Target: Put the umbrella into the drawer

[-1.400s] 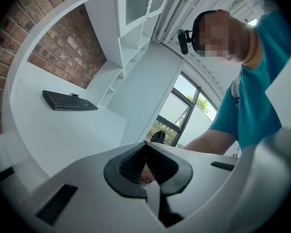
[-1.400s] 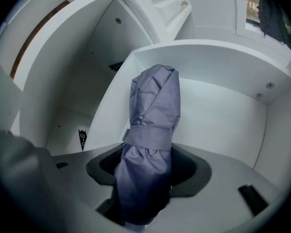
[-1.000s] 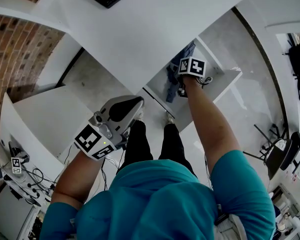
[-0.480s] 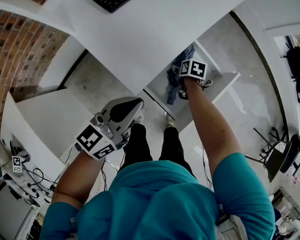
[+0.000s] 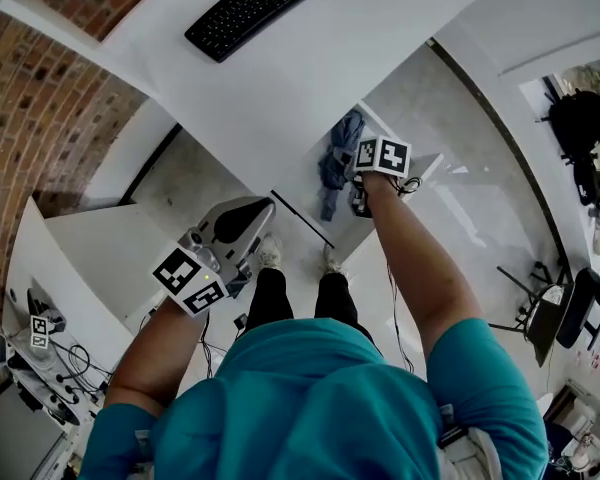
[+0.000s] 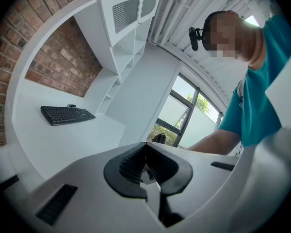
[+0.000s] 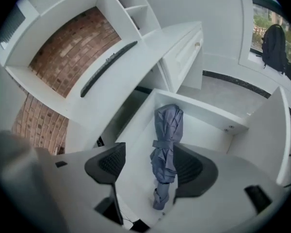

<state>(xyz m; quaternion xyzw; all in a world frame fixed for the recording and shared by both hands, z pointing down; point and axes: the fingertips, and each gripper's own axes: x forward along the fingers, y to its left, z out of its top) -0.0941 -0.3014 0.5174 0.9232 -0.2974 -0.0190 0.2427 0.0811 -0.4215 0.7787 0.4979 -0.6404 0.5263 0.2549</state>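
Lying in open white drawer (image 7: pixel 203 111) under white desk (image 5: pixel 280 88) w/ black keyboard (image 5: pixel 261 7), by red brick wall (image 5: pixel 40 78), was folded grey-blue fabric umbrella (image 7: pixel 165 144). Right gripper (image 7: pixel 149 166) gaped wide over it; left gripper (image 6: pixel 146 161) closed, empty.

Hand-held gripper (image 7: pixel 148 167) jaws apart, folded grey-blue umbrella (image 7: pixel 166 140) lying in open white drawer (image 7: pixel 209 112)

The umbrella (image 7: pixel 166 135) is creased matt cloth (drawer (image 7: pixel 208 114) smooth).

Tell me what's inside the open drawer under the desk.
A folded blue-grey umbrella lies on the white floor of the drawer, with the right claw open over it. The claw's body covers the drawer's near end, so anything there is unseen.
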